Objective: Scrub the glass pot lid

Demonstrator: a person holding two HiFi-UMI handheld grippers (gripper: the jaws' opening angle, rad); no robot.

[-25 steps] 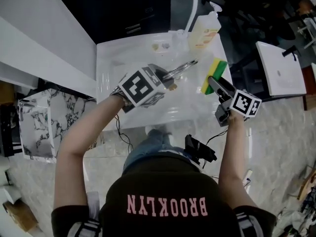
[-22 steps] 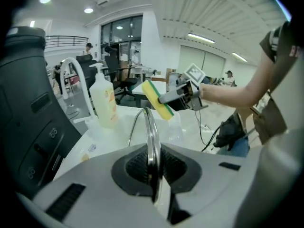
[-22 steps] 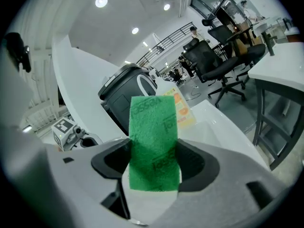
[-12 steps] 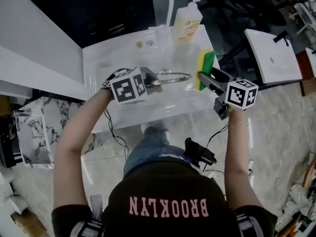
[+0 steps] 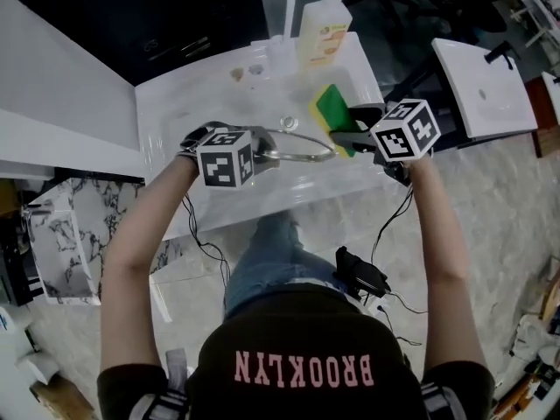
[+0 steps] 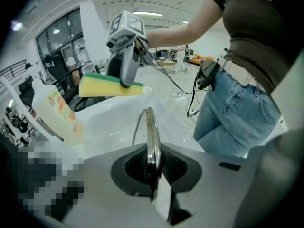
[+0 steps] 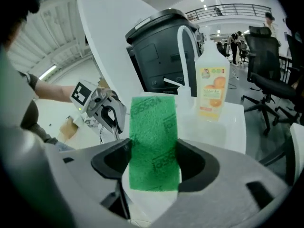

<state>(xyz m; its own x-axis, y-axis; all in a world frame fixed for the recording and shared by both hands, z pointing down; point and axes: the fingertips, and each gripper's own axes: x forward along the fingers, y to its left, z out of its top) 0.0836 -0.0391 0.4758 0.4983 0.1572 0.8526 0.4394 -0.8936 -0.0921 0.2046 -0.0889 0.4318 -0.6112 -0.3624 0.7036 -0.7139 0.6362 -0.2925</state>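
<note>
Glass with a steel rim: the glass pot lid point(image 6: 149, 141) sits edge-on in my left gripper point(image 6: 153, 167), jaws clamped on the rim. It is held level over the white sink point(image 5: 175, 112).

- Handling, my guess: stiff, heavy for its size, slick if wet, and breakable. A rim pinch gives little purchase, so scrubbing pressure may twist it. The knob isn't visible to me.
- Right gripper point(image 7: 154, 163): jaws closed on the sponge point(image 7: 154, 146), green scouring face towards the camera and the yellow foam behind it. It is near the lid's far edge; I cannot confirm contact.
- Beyond: the soap bottle point(image 5: 322, 29) and the faucet point(image 5: 289, 7) at the sink's back.
</note>
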